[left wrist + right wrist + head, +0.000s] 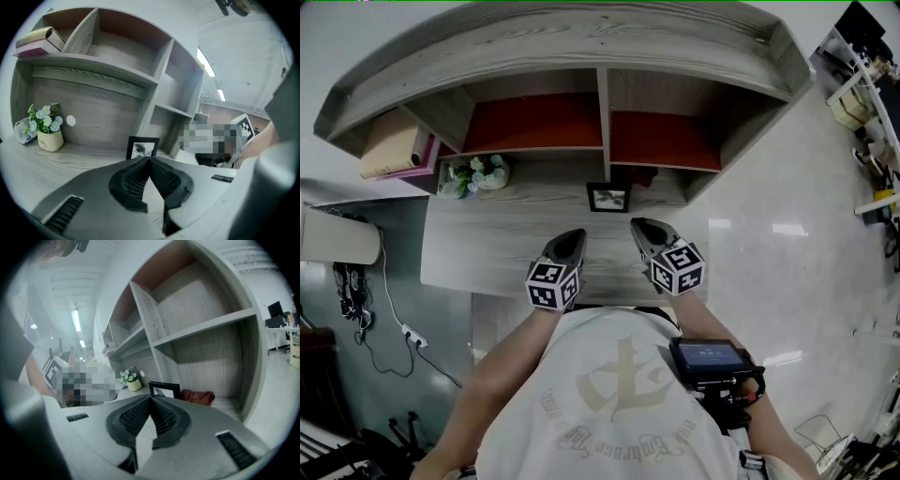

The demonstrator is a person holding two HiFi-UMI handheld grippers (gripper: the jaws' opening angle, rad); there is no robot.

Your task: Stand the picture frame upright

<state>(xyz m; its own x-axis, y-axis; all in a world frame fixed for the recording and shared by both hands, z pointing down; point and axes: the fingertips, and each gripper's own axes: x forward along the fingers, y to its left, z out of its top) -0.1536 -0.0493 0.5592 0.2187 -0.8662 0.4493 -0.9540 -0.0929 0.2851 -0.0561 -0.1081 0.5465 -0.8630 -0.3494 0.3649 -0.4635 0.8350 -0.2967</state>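
Note:
A small black picture frame (608, 197) stands upright on the grey wooden desk (487, 253), near the shelf's middle divider. It also shows beyond the jaw tips as the frame (142, 146) in the left gripper view and the frame (165, 389) in the right gripper view. My left gripper (570, 241) and right gripper (643, 228) hover over the desk's front part, short of the frame and apart from it. Both are shut with nothing between the jaws; the tips meet in the left gripper (148, 158) and right gripper (150, 396) views.
A small pot of flowers (475, 174) stands at the desk's back left. A dark red cloth (198, 396) lies in the right compartment behind the frame. Books (394, 145) lie on the upper left shelf. Cables (370, 309) run over the floor at left.

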